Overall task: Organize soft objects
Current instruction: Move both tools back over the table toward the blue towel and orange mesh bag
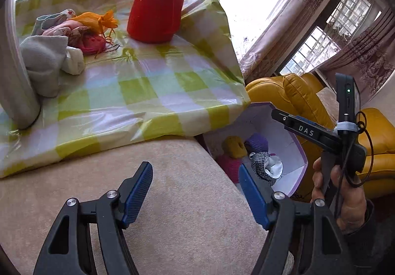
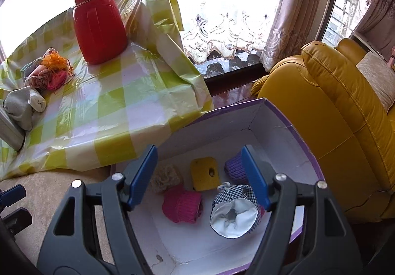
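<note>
Right, both grippers' fingers spread wide, empty: right gripper (image 2: 199, 173) hovers over the box (image 2: 284, 124), checked pouch (image 2: 234, 210) inside; left gripper (image 1: 196, 192) faces the pile (image 1: 56, 40) on the counter (image 1: 138, 92), likely next.

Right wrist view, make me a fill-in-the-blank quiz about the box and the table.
1. The checked pouch lies inside the ____.
2. The flask on the tablecloth is coloured ____.
3. The armchair beside the box is coloured ____.
4. The right gripper hangs over the box with its jaws ____.

Missing words: box; red; yellow; open
</note>
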A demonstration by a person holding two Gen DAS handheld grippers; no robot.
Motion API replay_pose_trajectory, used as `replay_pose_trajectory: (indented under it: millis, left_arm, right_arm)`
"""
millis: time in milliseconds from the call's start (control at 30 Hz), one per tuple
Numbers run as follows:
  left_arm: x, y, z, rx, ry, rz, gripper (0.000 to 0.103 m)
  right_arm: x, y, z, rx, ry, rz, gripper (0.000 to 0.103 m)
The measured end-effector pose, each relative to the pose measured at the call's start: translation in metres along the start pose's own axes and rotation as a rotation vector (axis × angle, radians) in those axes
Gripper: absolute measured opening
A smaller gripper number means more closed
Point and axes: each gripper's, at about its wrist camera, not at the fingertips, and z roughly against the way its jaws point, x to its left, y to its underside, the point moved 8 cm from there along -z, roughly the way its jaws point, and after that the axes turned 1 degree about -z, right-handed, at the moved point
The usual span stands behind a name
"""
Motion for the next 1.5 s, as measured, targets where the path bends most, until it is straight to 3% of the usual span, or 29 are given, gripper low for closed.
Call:
replay_pose_trajectory:
  millis: [500, 667, 833, 1100, 1300, 1500]
  left_arm:
    - [0.196, 0.009, 0.106, -0.198, -0.259, 0.311, 0.073]
    - [0.264, -0.006, 0.139, -0.259, -0.346, 0.392, 0.073]
    - [0.316, -0.039, 0.162, -0.311, -0.427, 0.370, 0.073]
    - [0.364, -0.134, 0.146, -0.361, -0.287, 0.355, 0.073]
    - [0.359, -0.211, 0.090, -0.297, -0.213, 0.224, 0.073]
    - [0.342, -0.258, 0.027, -0.216, -0.065, 0.154, 0.073]
  right_arm:
    - [0.135, -0.025, -0.006, -0.005, -0.191, 0.194, 0.079]
    - [0.188, -0.055, -0.010, -0.027, -0.249, 0.256, 0.081]
    - [0.243, -0.092, -0.017, -0.047, -0.341, 0.309, 0.083]
    - [0.315, -0.140, -0.050, -0.040, -0.380, 0.363, 0.083]
    - [0.366, -0.168, -0.082, -0.017, -0.398, 0.417, 0.083]
    - [0.398, -0.179, -0.115, 0.019, -0.399, 0.463, 0.083]
